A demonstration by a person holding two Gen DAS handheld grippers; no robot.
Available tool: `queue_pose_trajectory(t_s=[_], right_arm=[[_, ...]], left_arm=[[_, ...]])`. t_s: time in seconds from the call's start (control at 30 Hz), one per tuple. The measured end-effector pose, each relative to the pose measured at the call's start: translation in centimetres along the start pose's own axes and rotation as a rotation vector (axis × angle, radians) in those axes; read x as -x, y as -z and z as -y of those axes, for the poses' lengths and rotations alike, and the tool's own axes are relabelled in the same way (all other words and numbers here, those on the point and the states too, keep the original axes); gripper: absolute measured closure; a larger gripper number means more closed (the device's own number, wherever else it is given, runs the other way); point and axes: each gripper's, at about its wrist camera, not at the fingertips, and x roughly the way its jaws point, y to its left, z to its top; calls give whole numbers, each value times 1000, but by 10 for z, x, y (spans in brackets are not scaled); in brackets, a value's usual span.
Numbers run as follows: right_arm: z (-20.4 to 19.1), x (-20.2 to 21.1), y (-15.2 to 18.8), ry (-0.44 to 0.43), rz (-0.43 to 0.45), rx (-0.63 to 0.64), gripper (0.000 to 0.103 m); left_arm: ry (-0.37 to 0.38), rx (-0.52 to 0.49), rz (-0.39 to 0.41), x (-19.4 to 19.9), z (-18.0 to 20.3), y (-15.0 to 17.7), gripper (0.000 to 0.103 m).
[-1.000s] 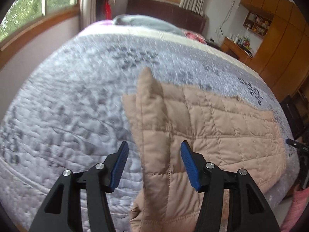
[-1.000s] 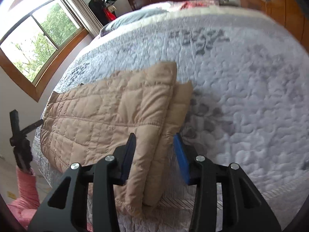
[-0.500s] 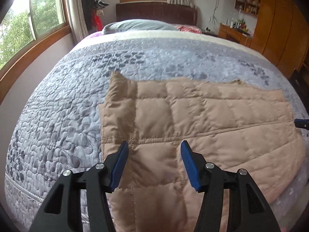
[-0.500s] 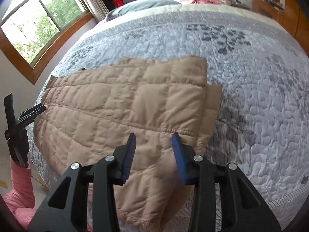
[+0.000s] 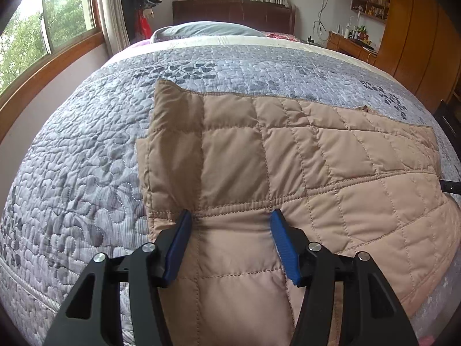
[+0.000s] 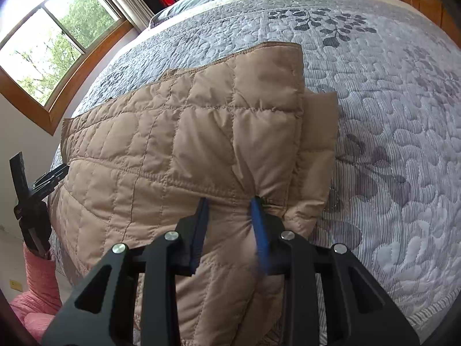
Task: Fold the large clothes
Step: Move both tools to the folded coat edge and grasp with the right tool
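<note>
A tan quilted jacket (image 5: 288, 155) lies flat across the near part of a bed, its near edge hanging over the bed's side. My left gripper (image 5: 230, 216) is open, its blue pads straddling the jacket's stitched seam near its left end. In the right wrist view the same jacket (image 6: 178, 132) spreads to the left. My right gripper (image 6: 230, 204) has its blue pads pressed into a bunched fold of the jacket near its right end, with fabric puckered between them. A folded-under sleeve (image 6: 317, 144) sticks out to the right.
The bed has a grey-blue quilted cover (image 5: 72, 173) with leaf prints, and a pillow (image 5: 207, 28) at the headboard. Windows stand on the left, wooden cabinets (image 5: 417, 34) on the right. The other gripper (image 6: 31, 196) and a pink sleeve (image 6: 40, 282) show at the bed's left edge.
Both grippers have come in lower over the jacket's near edge. The right pads have narrowed and now pinch fabric. The left pads stay wide apart.
</note>
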Motion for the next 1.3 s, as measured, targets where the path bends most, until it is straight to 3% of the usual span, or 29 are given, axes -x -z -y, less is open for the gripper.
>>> queue_pose_trajectory(t_s=[0.33, 0.8, 1.3], right_arm=[[-6, 9, -2, 30, -1, -21, 72], [-46, 74, 25, 52, 32, 111, 69], [-44, 65, 55, 97, -16, 108, 69]], left_arm=[[-19, 4, 6, 4, 3, 2, 45], [-74, 17, 20, 34, 14, 9, 45], [-124, 34, 36, 59, 22, 22, 41]])
